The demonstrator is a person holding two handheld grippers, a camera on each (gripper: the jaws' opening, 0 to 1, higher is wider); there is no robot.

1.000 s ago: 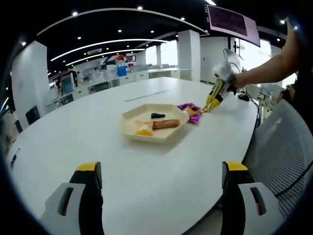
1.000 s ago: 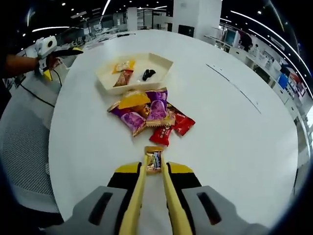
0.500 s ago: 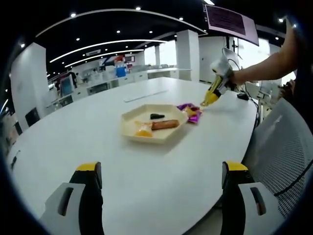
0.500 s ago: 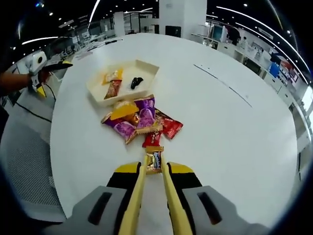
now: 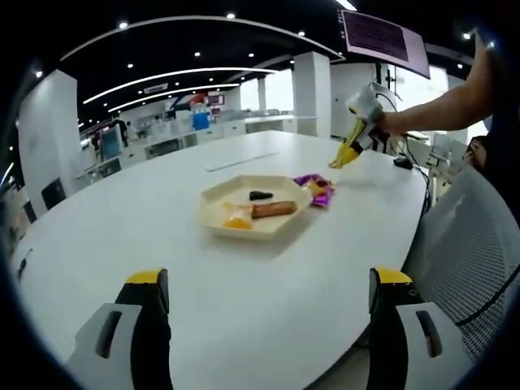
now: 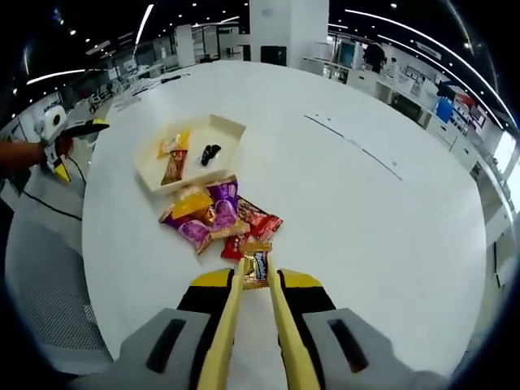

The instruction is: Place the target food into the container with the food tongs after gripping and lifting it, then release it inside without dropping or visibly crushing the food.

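My right tool [image 6: 254, 280] pinches a glossy wrapped candy [image 6: 257, 266] above the round white bench [image 6: 382, 219]; my left tool [image 5: 268, 305] gapes wide.

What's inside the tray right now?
The tray holds a yellow-orange packet, a brown wrapped bar and a small dark piece. Anything beneath them is covered.

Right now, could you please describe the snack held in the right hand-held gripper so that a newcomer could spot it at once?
On the round white table, find the cream tray and the heap of wrapped snacks beside it. Just beyond that heap, the right hand-held gripper pinches one small packet at its tips. That packet is gold with a dark label; the heap's wrappers are purple, red and orange.
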